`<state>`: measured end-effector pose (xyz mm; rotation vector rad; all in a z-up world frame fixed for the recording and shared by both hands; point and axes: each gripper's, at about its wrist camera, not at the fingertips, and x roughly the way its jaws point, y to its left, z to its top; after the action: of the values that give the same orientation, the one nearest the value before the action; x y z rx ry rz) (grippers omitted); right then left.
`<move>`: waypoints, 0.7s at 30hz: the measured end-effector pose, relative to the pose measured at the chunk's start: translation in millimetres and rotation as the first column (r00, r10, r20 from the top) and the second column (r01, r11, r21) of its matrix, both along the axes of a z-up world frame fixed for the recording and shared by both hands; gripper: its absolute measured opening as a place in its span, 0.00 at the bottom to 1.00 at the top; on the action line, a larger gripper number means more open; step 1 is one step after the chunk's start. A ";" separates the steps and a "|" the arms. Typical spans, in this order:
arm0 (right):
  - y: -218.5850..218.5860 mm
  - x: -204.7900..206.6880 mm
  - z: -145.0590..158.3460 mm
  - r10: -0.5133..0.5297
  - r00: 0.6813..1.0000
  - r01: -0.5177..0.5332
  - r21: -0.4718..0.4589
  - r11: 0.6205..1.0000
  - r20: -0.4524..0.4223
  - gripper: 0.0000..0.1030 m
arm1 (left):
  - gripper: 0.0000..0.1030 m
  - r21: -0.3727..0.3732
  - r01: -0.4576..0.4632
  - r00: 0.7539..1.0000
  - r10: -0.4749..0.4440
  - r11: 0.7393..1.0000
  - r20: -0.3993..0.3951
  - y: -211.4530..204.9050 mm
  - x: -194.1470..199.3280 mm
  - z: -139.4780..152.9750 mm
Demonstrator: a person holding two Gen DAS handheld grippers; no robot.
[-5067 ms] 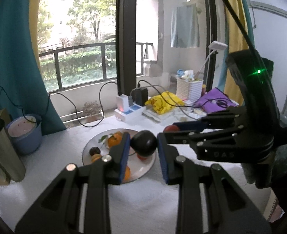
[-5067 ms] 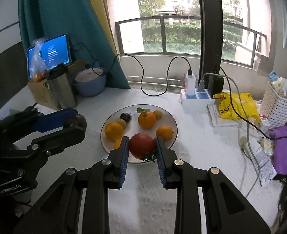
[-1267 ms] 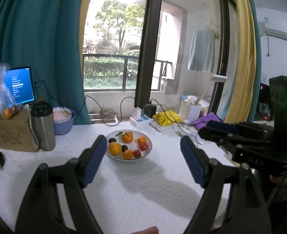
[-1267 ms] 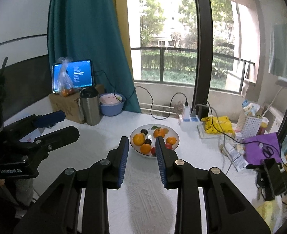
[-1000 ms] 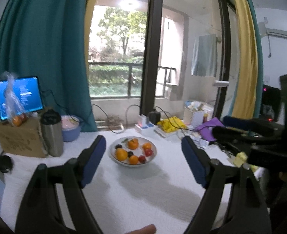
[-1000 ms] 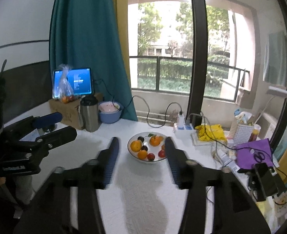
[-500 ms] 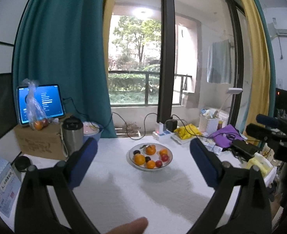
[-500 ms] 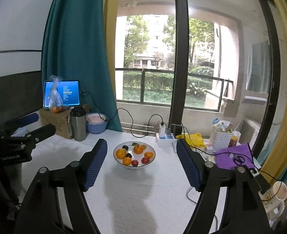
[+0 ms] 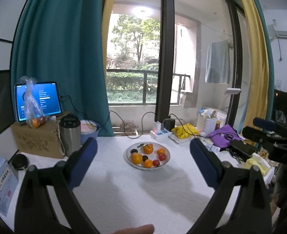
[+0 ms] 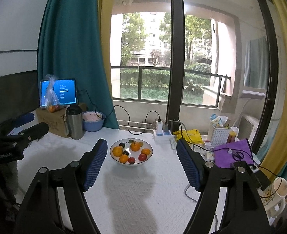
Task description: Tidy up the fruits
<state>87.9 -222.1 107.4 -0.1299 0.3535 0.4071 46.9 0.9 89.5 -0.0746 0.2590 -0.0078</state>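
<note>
A white plate (image 9: pixel 148 168) (image 10: pixel 131 164) on the white tablecloth holds oranges (image 9: pixel 136 158), dark plums (image 9: pixel 134 151) and red tomatoes (image 9: pixel 162 156). My left gripper (image 9: pixel 142 144) is open, its blue pads (image 9: pixel 83 163) wide apart, well back from the plate, with nothing between them. The right gripper (image 10: pixel 141 143) is open too and empty, and the plate shows far beyond its pads (image 10: pixel 95 163). Each gripper also shows at the edge of the other's view: the right gripper (image 9: pixel 270 134) and the left gripper (image 10: pixel 26 132).
A cardboard box (image 9: pixel 36 140) with a tablet (image 9: pixel 39 101) and a bag of fruit (image 9: pixel 34 115) stands at the left, beside a steel flask (image 9: pixel 70 134) and a blue bowl (image 9: pixel 89 128). A power strip (image 10: pixel 162 134), white basket (image 10: pixel 220 134), purple cloth (image 10: pixel 233 152) and cables crowd the right.
Both grippers have drawn back from the plate and their jaws have spread wide. The dark plum and red tomato they gripped five seconds ago are out of the jaws.
</note>
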 end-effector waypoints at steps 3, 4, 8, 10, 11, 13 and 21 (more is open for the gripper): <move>-0.1 0.4 -1.1 -0.003 1.000 0.003 -0.003 1.000 -0.003 0.74 | 0.94 -0.002 0.001 1.000 -0.001 1.000 -0.002 -0.4 0.7 0.1; 0.0 0.5 -1.0 -0.003 1.000 0.003 -0.004 1.000 -0.003 0.74 | 0.94 -0.006 0.001 1.000 -0.001 1.000 -0.001 0.0 0.6 -0.1; -0.1 0.5 -1.1 -0.003 1.000 0.003 -0.005 1.000 -0.003 0.74 | 0.94 -0.011 0.004 1.000 -0.004 1.000 -0.003 0.5 0.4 -0.8; -0.1 0.9 -1.3 -0.003 1.000 0.003 -0.005 1.000 -0.004 0.74 | 0.94 -0.016 0.007 1.000 -0.007 1.000 -0.006 0.4 0.7 -1.4; 0.0 0.5 -1.3 -0.004 1.000 0.004 -0.005 1.000 -0.005 0.74 | 0.94 -0.020 0.010 1.000 -0.010 1.000 -0.008 0.6 1.2 -1.9; 0.0 1.5 -2.2 -0.003 1.000 0.003 -0.008 1.000 -0.008 0.74 | 0.94 -0.025 0.010 1.000 -0.010 1.000 -0.011 1.1 0.9 -2.9; 0.3 4.2 -4.4 0.001 1.000 -0.001 -0.013 1.000 -0.014 0.74 | 0.94 -0.030 0.011 1.000 -0.012 0.999 -0.024 0.2 2.6 -5.9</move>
<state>92.1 -221.8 103.0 -0.1401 0.3702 0.4072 49.4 1.2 83.6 -0.1032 0.2838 -0.0225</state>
